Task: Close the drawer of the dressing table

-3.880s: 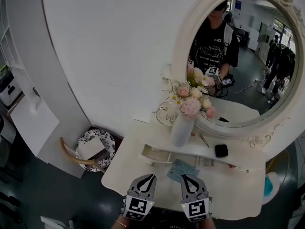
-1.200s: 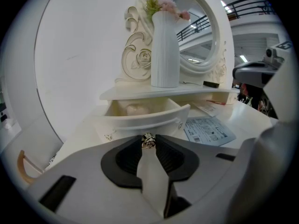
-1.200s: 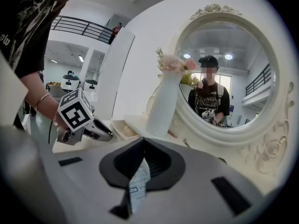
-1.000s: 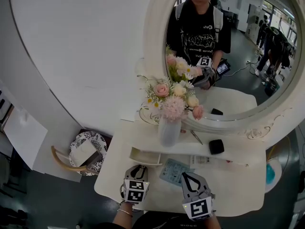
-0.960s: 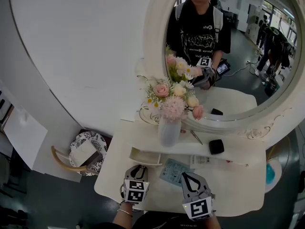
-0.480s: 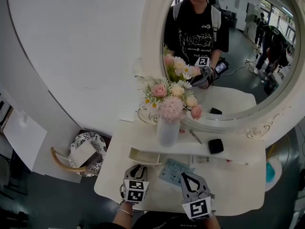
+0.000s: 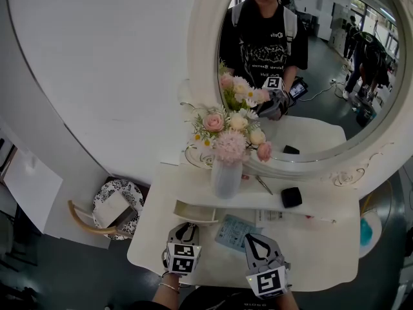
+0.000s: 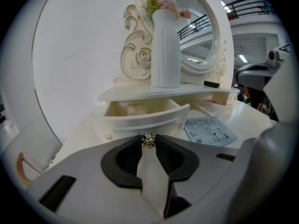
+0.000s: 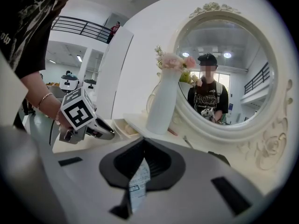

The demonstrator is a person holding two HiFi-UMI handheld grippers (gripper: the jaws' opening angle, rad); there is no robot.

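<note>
Nearest the viewer: the left gripper (image 7: 187,227) and the right gripper (image 7: 250,237) are held side by side over the front edge of the white dressing table (image 7: 310,257), each with its marker cube toward the person.

Left gripper: the jaws stand partly apart and are closed on the small metal knob (image 8: 148,141) of the drawer (image 7: 197,213), which is pinched between the black pad tips. The gripper points downward at a slant toward the drawer front.

Right gripper: the jaw tips meet and hold nothing. It hovers over the tabletop just right of the left gripper. A printed leaflet (image 7: 237,231) lying flat on the table shows through the gap behind the tips.

Drawer: it stands pulled out from under the raised shelf (image 8: 140,93) at the left side of the table. Its curved white front is well clear of the shelf edge and its inside is open to view. The leaflet lies just to its right.

On the shelf: an upright white ribbed vase (image 7: 227,176) stands above the drawer and holds pink and cream flowers (image 7: 229,134). A small black box (image 7: 291,197) sits farther right.

Behind the shelf: a round mirror (image 7: 200,76) in an ornate white frame reflects the person (image 7: 268,37) holding the grippers.

Far left, on the dark floor beside the table: a chair (image 7: 119,202) with a patterned seat.
</note>
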